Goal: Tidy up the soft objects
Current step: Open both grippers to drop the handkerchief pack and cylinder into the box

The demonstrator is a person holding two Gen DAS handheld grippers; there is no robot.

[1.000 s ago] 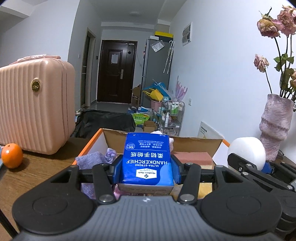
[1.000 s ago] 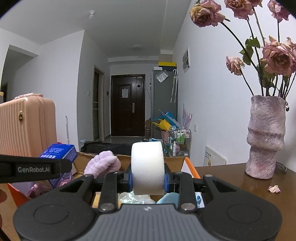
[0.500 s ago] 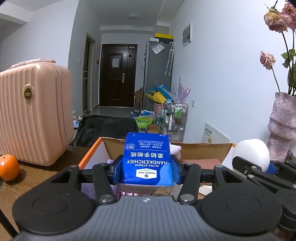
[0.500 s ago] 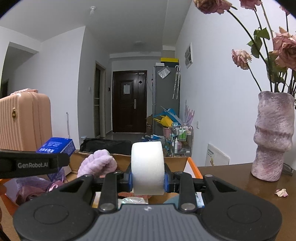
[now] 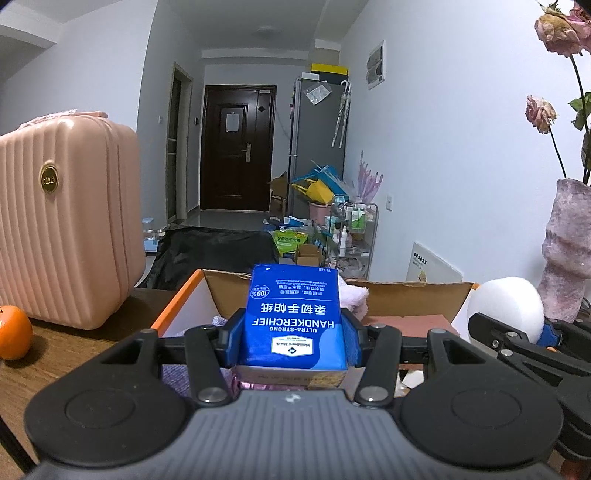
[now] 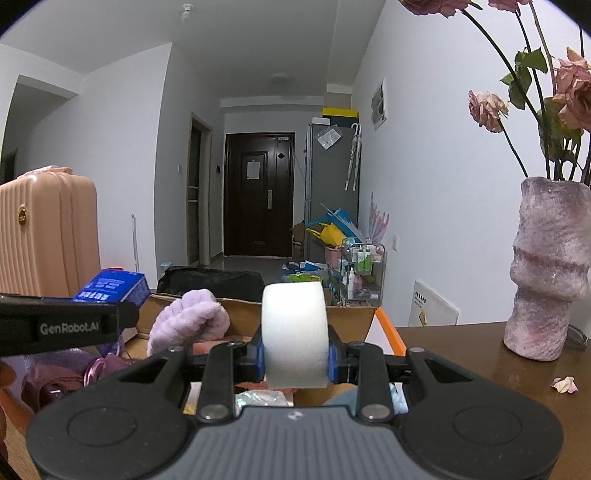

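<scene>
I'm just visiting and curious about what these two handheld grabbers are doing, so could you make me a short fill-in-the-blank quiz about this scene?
1. The left gripper is shut on a ____ pack of handkerchiefs.
2. The right gripper squeezes a ____ foam roll.
3. Both items are held above an open cardboard ____, whose rim is orange.
4. On the table beside the pink suitcase sits an ____.

Missing words: blue; white; box; orange

Cool, dim indoor light falls evenly from a ceiling lamp down the hall. Shadows are soft. Both pictures are sharp, with strong fisheye bending and dark corners at the edges.
</scene>
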